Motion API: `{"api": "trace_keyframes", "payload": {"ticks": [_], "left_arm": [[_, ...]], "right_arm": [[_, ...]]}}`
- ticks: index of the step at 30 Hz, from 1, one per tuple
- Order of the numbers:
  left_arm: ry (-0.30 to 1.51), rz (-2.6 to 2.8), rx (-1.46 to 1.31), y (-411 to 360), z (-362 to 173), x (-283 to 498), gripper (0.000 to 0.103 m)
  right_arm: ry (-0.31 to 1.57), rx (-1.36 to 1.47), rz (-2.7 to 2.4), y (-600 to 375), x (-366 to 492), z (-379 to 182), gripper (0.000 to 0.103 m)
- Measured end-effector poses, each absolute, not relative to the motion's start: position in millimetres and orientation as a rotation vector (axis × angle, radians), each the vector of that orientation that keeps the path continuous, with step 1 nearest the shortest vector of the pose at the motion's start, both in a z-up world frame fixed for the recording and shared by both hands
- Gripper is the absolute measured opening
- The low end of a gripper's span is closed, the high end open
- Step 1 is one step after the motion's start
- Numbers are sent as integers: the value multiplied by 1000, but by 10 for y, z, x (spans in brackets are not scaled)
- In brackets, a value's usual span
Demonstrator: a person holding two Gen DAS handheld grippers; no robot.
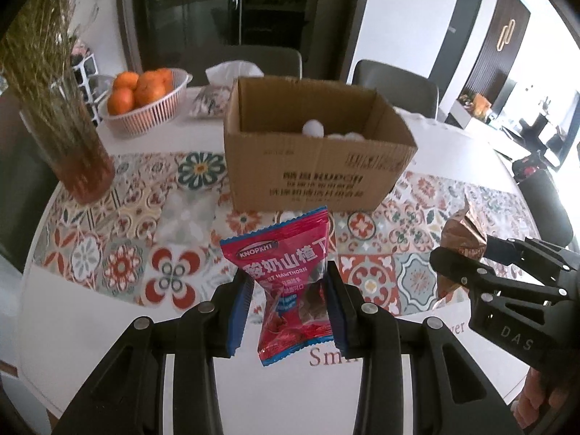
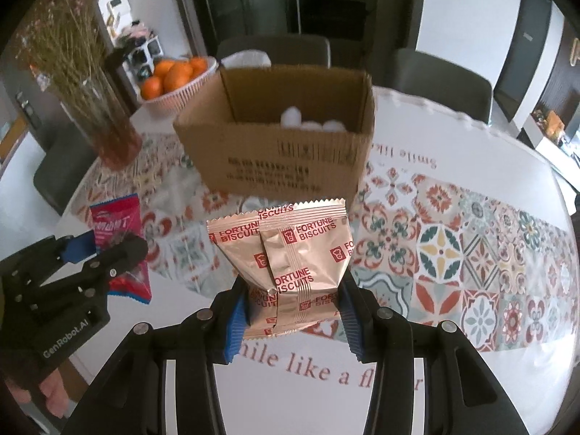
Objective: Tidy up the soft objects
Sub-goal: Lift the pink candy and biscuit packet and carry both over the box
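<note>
1. Both tongs are loaded. The left gripper (image 1: 290, 304) is pinched narrow on the red hawthorn snack pack (image 1: 290, 282), blue pads pressing into both sides of it.
2. The right gripper (image 2: 293, 311) is clamped the same way on the gold Fortune Biscuits pouch (image 2: 286, 264), squeezing its lower half so the top flares out.
3. Both packs hang in the air above the patterned tablecloth (image 1: 119, 253), just in front of the cardboard box (image 1: 311, 152). The box is open on top with a few white balls (image 1: 313, 128) already sitting inside.
4. My read: the step in hand is carrying both packs over the near wall of the box and dropping them in.
5. To do it well, get the pack bottoms clear above the rim before going forward, or they'll snag the cardboard and shove the box.
6. Keep the 2 grippers apart so they don't bump over the opening.
7. Don't squeeze harder, biscuits crumble. Let go low inside, not from high up.
</note>
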State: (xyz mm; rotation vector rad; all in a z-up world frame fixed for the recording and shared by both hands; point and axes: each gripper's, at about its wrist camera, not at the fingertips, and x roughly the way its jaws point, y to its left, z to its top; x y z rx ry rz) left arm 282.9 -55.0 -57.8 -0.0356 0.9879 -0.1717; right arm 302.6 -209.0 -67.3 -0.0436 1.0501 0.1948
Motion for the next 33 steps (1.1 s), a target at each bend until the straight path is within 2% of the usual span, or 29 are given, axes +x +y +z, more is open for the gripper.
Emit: {"api": "trace_keyframes", "payload": {"ticks": [13, 33], "left_arm": [[860, -234, 27, -430, -153, 3087, 38], [749, -284, 51, -516, 282, 3781, 38]], "right_arm": [[907, 39, 153, -1972, 3182, -314, 46], [804, 53, 126, -2003, 3807, 137, 46]]}}
